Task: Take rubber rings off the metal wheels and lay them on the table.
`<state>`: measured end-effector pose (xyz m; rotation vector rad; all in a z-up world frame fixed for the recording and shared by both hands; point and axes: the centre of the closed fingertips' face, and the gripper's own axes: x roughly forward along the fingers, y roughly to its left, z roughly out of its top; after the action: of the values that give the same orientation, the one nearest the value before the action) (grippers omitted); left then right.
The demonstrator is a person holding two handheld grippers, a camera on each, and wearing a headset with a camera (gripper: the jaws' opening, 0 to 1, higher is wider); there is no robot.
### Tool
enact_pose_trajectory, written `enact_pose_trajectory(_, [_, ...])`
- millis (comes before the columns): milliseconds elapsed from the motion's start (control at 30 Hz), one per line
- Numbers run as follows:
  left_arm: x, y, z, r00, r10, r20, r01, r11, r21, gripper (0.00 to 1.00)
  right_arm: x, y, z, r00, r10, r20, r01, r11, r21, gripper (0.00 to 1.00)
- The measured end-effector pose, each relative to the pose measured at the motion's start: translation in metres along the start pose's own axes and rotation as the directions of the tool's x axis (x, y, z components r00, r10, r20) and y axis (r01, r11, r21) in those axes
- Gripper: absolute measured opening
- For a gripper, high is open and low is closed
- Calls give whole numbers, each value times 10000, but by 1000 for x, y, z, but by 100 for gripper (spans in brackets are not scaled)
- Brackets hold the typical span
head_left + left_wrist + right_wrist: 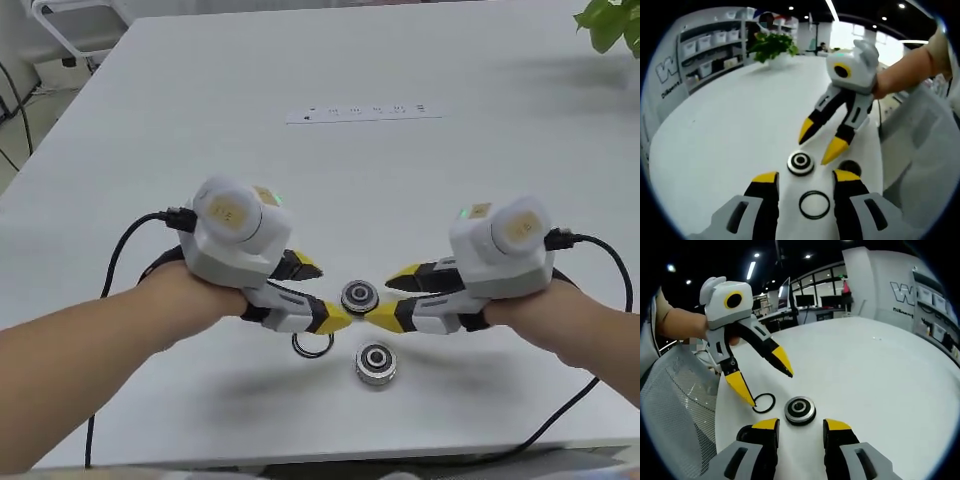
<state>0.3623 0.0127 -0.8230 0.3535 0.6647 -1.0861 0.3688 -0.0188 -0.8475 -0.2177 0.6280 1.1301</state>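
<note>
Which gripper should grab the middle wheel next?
Probably the right gripper: the wheel sits centred just beyond its open jaws. The left gripper has the loose rubber ring lying between its jaws.

Big letter W (901, 291) on back wall (872, 275), smaller line beneath illegible

Head view: high, looking down and forward over the table (400, 170) from its near edge. The 2 gripper views sit low and close in, facing each other. Both share 1 metal wheel (800, 163) and 1 loose rubber ring (814, 205).
</note>
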Motion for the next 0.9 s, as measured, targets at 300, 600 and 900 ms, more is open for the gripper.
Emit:
enact_pose_trajectory(300, [14,-1,3,9998,-147,-127,148,9999,62,39,0,-1,-2,10000,-29,-39,29,10000,-4,33])
enact_pose_trajectory(600, [22,1,6,9998,-204,-80,204,9998,-33,33,-1,-1,-3,10000,-13,-9,13,10000,54,33])
enact_pose_trajectory(900, [31,-2,6,9993,-223,-314,234,9991,354,27,-2,-2,-6,10000,2,-36,-2,10000,66,33])
